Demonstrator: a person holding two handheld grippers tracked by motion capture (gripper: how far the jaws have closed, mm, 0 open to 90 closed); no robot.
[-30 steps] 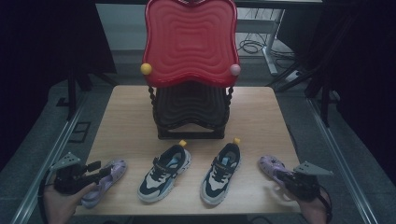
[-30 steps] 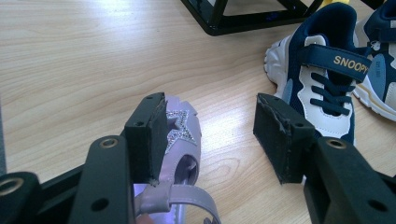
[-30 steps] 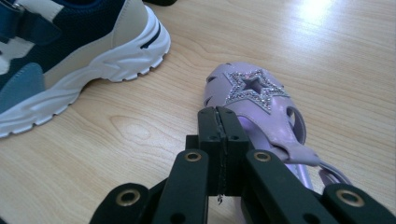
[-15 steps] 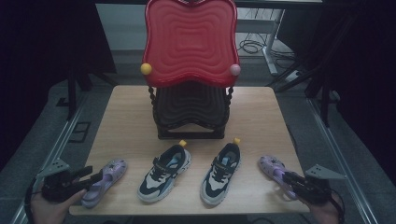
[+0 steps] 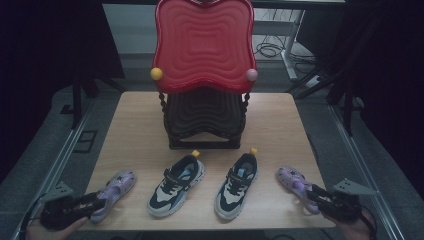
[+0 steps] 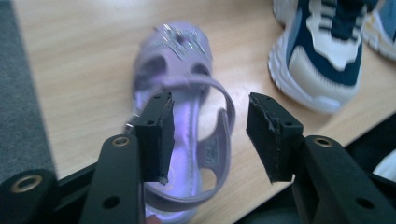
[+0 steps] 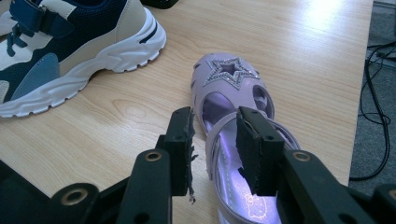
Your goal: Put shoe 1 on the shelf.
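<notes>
- high view: left gripper at the table's near-left corner, jaws over the heel of the left sandal; right gripper at the near-right corner, over the heel of the right sandal; two sneakers lie between the sandals; red rack stands at the far middle; jaw gaps too small to read here
- left gripper view: gripper jaws wide, just been closing a little; sandal heel strap lies between them, pads not pressing it; left pad over the sandal's inner edge, touch cannot be told; sneaker at upper right; toe blurred
- right gripper view: gripper jaws at a middling gap, just been opening; sandal strap between them, close to the right pad, not pinched; silver star on the toe sharp here, small print on the insole; sneaker at upper left; cables on the floor right of the table
</notes>
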